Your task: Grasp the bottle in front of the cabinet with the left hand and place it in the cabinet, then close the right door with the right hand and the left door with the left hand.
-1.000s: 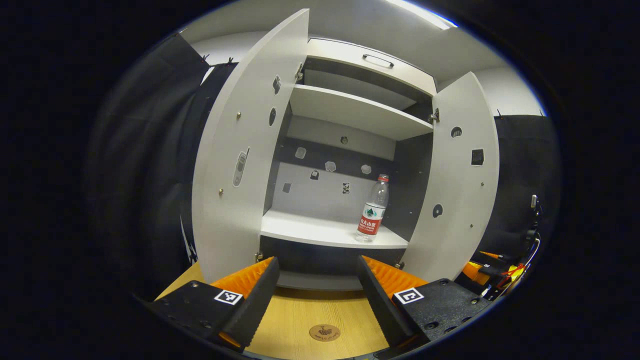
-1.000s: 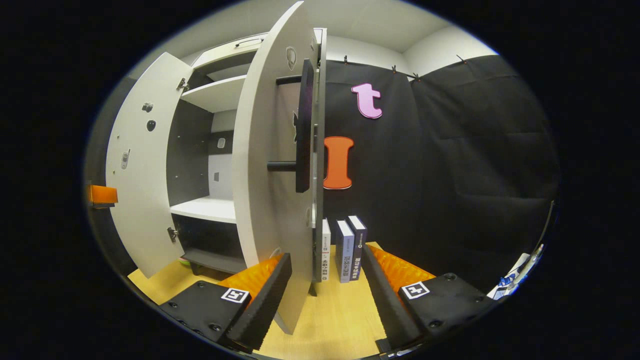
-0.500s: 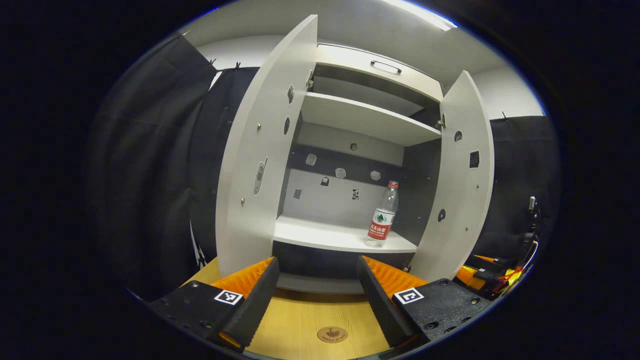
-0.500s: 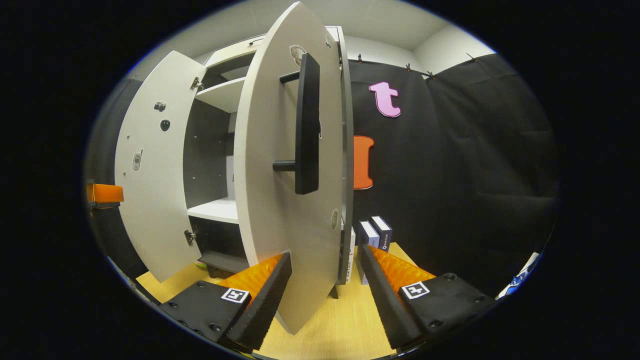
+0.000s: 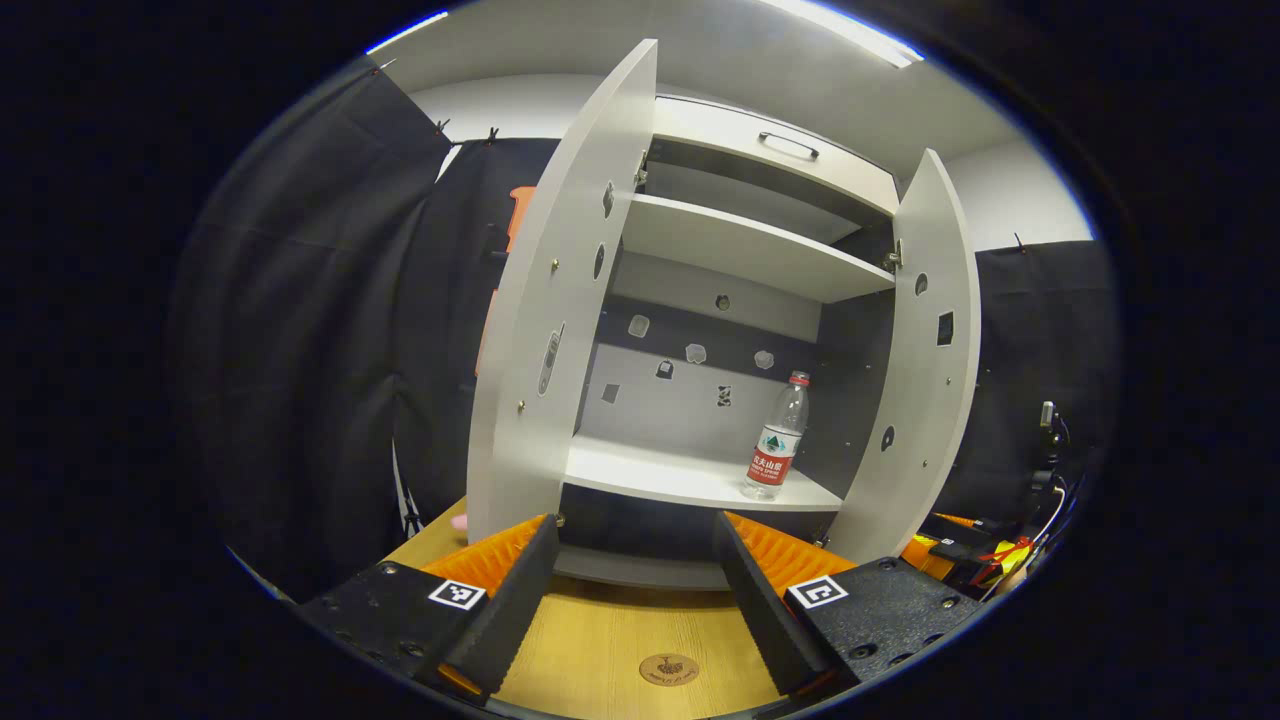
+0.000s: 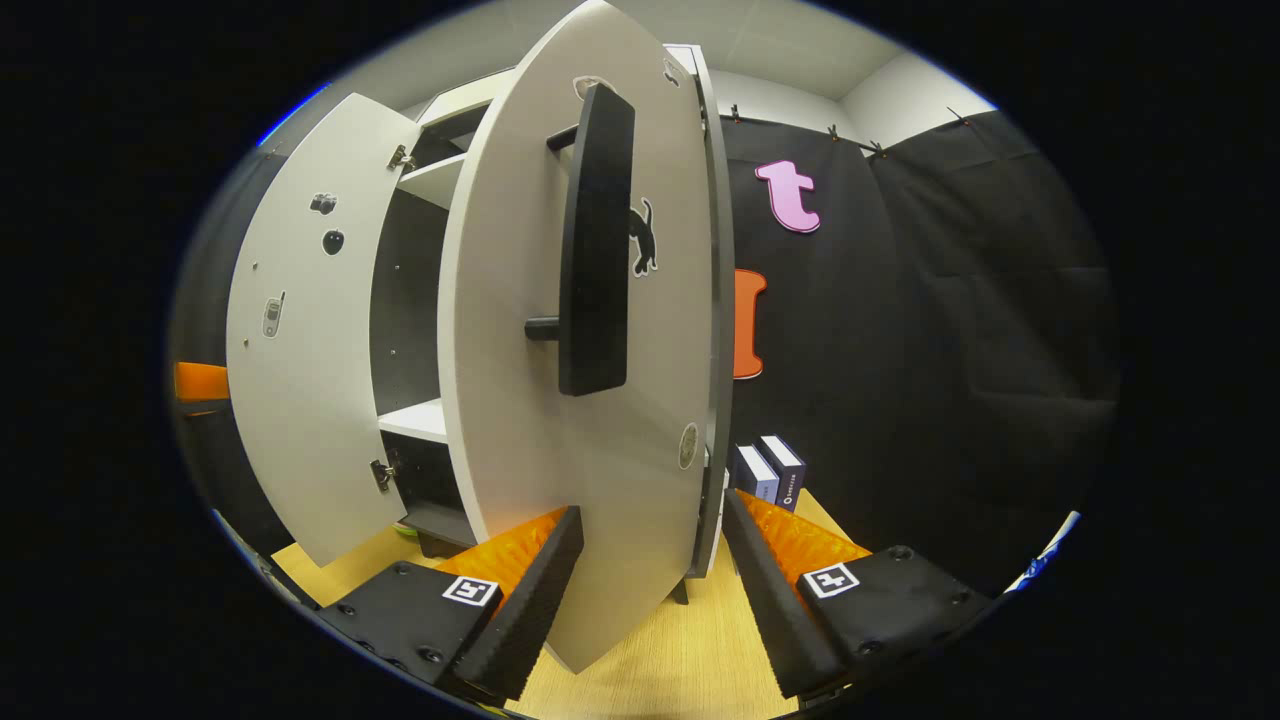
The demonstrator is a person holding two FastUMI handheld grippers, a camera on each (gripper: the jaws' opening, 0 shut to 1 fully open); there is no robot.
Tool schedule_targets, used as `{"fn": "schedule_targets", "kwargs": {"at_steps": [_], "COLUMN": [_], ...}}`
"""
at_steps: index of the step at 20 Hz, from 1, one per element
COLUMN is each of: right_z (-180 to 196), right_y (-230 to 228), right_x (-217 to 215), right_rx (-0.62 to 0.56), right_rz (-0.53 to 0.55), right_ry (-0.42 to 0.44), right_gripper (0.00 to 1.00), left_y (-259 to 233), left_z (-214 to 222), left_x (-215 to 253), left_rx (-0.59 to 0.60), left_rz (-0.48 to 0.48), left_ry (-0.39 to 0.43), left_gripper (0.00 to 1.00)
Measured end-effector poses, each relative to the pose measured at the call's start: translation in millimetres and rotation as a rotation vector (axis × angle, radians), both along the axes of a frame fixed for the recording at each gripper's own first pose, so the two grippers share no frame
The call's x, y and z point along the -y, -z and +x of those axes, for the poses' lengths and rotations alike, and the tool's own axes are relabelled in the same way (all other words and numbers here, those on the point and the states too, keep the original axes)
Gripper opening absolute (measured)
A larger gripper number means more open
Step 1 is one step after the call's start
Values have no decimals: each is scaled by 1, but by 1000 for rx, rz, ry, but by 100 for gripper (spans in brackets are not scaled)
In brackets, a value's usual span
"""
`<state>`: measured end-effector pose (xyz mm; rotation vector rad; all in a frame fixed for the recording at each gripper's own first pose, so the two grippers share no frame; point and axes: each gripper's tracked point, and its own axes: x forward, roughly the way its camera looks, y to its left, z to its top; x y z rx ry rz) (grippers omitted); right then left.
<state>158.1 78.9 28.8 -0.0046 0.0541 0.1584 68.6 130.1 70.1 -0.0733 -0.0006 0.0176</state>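
Left door (image 5: 545, 330): swung wide, inner face to the left gripper view, small stickers down it; in the right gripper view it stands at the far left, also open.
Left gripper (image 5: 635, 590): released, fingers spread wide and holding nothing, low over the table, back from the cabinet front; the lower shelf edge shows through the gap between the fingers.
Table (image 5: 620, 650): pale wood, a small round emblem on it between the left gripper's fingers.
Cabinet (image 5: 770, 165): white, dark inside, an upper shelf and a lower shelf, a handled panel on top, stickers on the back wall.
Bottle (image 5: 778, 440): clear, red cap, red and white label, upright on the lower shelf (image 5: 690, 478), at its right end near the right side wall and close to the front edge. Touched by neither gripper.
Right door (image 6: 590, 330): partly swung, outer face to the right gripper view, with a long black bar handle (image 6: 595, 240) and a cat sticker beside it; in the left gripper view its inner face shows, angled inward.
Right gripper (image 6: 645, 580): released, fingers wide apart, the door's lower edge just ahead of the gap; contact with the door cannot be told.
Books (image 6: 768, 470): two standing upright on the table, right of the cabinet, against the black cloth.
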Motion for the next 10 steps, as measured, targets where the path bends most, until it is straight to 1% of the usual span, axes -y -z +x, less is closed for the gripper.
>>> {"fn": "schedule_targets", "kwargs": {"at_steps": [4,7,10], "right_z": [12,24,42], "right_y": [4,5,3], "right_x": [-11,-21,-36], "right_rx": [-5,-11,-7], "right_rz": [-9,9,1], "right_ry": [-13,-27,-52], "right_gripper": [95,95,95], "left_y": [-5,-3,-4], "left_z": [-3,-7,-13], "left_x": [-7,-20,-32], "left_rx": [13,6,8], "left_rz": [-19,-34,-32], "left_ry": [-9,-35,-61], "left_gripper": [94,95,94]}}
